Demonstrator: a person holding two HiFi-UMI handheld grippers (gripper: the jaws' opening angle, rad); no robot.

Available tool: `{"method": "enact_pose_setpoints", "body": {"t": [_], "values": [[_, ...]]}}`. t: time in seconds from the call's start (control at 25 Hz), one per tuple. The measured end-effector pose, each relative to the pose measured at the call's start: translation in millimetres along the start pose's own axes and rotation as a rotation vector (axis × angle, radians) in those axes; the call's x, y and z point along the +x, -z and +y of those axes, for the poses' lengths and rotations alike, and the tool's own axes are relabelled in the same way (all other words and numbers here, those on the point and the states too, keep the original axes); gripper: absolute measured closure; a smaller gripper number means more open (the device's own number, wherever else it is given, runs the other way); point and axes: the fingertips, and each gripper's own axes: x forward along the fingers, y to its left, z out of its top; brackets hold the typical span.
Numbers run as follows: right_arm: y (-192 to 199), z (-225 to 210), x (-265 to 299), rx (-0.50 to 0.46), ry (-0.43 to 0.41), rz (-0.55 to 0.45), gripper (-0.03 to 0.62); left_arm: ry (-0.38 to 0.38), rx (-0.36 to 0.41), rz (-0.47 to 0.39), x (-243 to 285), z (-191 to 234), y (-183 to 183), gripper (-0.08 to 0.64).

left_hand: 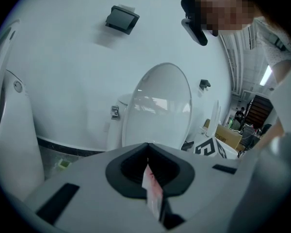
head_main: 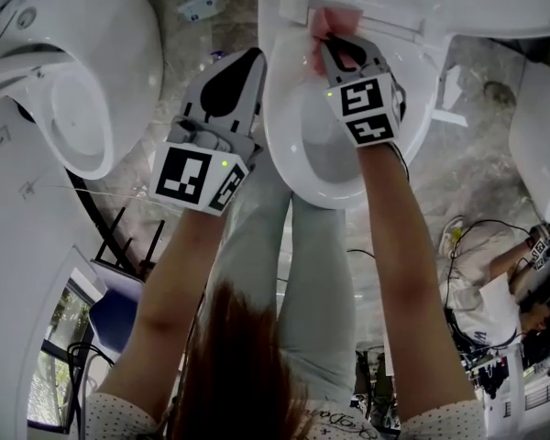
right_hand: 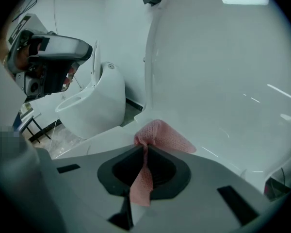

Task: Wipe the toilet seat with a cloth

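Observation:
A white toilet has its seat (head_main: 282,145) down and its lid (right_hand: 223,81) raised. In the head view my right gripper (head_main: 330,42) reaches over the bowl to the back of the seat, by the hinge. It is shut on a pink cloth (head_main: 335,16), which bunches against the seat just past the fingertips (right_hand: 145,147); the cloth (right_hand: 162,135) also trails back between the jaws. My left gripper (head_main: 253,58) hovers beside the seat's left rim. Its jaws (left_hand: 147,147) are shut on a thin pink-white strip (left_hand: 153,191).
A second white toilet (head_main: 82,90) stands to the left and another white fixture (head_main: 541,145) at the right edge. A person (head_main: 495,291) crouches at lower right among cables. The holder's legs (head_main: 293,264) stand in front of the bowl. A blue chair (head_main: 115,314) is at lower left.

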Motion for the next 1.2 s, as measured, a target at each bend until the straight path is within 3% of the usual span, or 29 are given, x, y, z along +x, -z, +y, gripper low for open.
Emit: {"method": "enact_pose_setpoints", "body": {"t": [0.48, 0.88, 1.2], "values": [[30.6, -29.3, -19.9, 0.028, 0.057, 0.056, 0.555, 0.038, 0.030, 0.013, 5.4, -17.1, -2.5, 0.555], [51.9, -51.1, -37.6, -0.077, 0.088, 0.099, 0.555, 0.061, 0.052, 0.025, 7.7, -29.3, -2.4, 0.555], [64.2, -64.6, -52.1, -0.075, 0.122, 0.123, 0.555, 0.063, 0.069, 0.015, 6.8, -31.2, -10.7, 0.555]]}}
